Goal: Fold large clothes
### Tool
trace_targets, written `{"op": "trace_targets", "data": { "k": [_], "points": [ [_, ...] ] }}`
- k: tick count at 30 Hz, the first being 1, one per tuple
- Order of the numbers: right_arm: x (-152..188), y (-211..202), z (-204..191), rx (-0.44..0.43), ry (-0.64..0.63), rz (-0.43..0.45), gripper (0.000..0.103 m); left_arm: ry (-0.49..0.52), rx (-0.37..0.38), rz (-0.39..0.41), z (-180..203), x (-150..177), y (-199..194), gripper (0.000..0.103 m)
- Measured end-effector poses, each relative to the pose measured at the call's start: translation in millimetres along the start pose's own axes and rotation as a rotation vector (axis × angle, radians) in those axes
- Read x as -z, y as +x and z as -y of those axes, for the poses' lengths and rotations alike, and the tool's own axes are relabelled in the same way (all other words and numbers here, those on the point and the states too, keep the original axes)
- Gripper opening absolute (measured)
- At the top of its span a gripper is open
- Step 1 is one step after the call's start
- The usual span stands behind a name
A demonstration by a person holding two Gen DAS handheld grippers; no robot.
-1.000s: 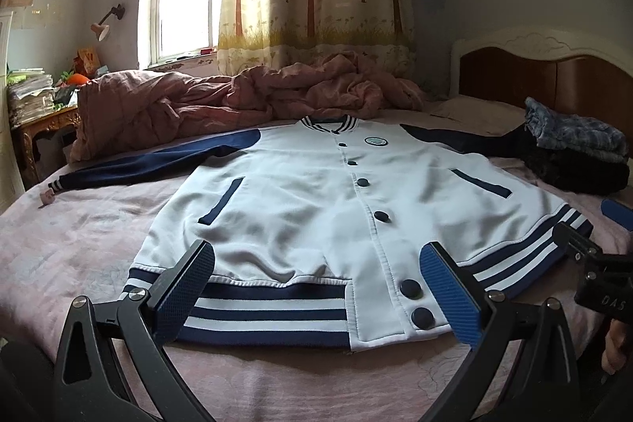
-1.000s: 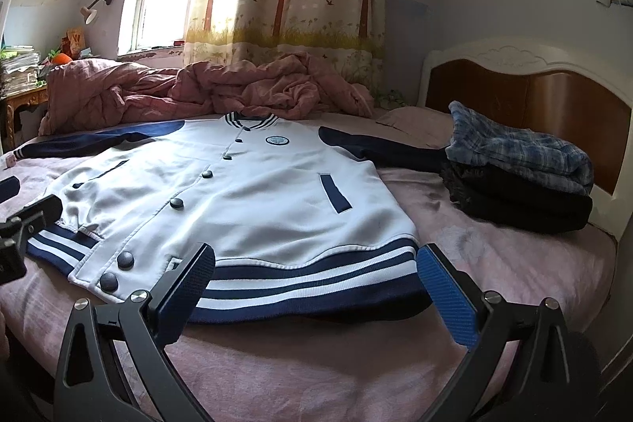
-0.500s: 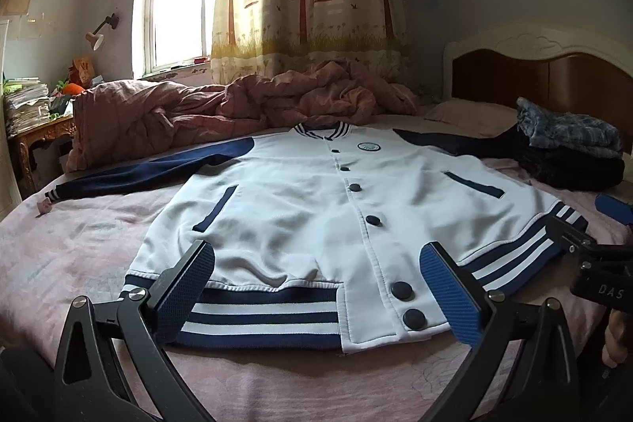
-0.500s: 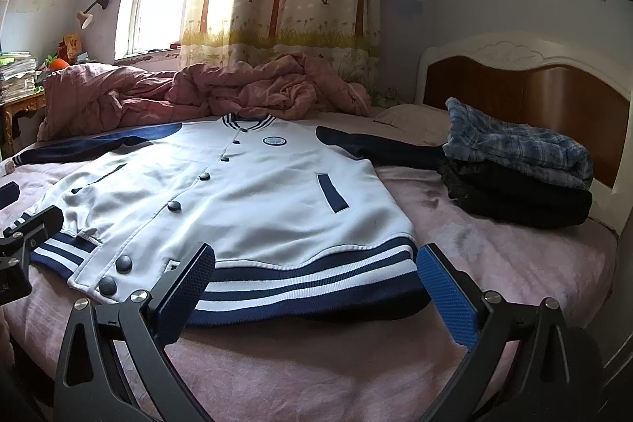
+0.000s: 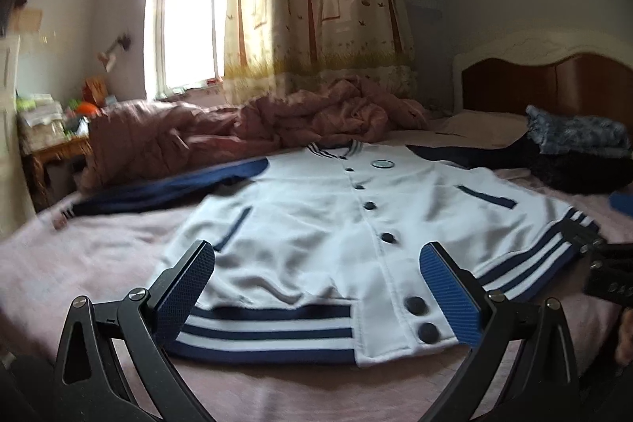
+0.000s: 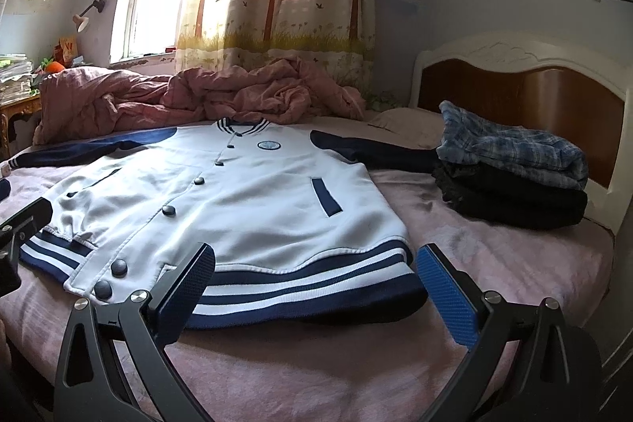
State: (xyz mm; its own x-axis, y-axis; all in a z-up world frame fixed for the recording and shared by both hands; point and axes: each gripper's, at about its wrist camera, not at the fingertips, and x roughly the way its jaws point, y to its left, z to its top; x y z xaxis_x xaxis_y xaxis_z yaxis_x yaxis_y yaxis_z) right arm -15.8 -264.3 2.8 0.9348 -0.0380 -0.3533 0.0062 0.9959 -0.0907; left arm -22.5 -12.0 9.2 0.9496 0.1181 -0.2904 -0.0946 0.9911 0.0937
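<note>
Two tools are hovering near the striped hem of a white and navy jacket [image 5: 316,224] that is lying flat, buttoned and face up, on the pink bed [image 6: 494,256]. Left tool [image 5: 318,287] is standing spread wide, gripping nothing; right tool [image 6: 314,283] is likewise spread and empty. Folded clothes [image 6: 514,173] are sitting by the headboard [image 6: 514,82], touching one navy sleeve.

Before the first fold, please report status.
Left gripper open, right gripper open, both empty. Jacket flat, unfolded. Folded clothes touching one sleeve.
</note>
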Motion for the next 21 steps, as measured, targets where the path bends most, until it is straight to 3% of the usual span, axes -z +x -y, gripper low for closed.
{"op": "trace_targets", "data": {
  "k": [8, 14, 21],
  "points": [
    [-1, 3, 4, -0.015, 0.023, -0.006, 0.103, -0.023, -0.001, 0.032, -9, -1, -6, 0.103],
    [0, 6, 5, -0.002, 0.016, -0.015, 0.103, -0.096, -0.005, 0.004, -20, 0, 1, 0.103],
    [-1, 6, 7, 0.002, 0.013, -0.016, 0.103, -0.078, -0.033, 0.03, -25, -2, 4, 0.103]
  ]
}}
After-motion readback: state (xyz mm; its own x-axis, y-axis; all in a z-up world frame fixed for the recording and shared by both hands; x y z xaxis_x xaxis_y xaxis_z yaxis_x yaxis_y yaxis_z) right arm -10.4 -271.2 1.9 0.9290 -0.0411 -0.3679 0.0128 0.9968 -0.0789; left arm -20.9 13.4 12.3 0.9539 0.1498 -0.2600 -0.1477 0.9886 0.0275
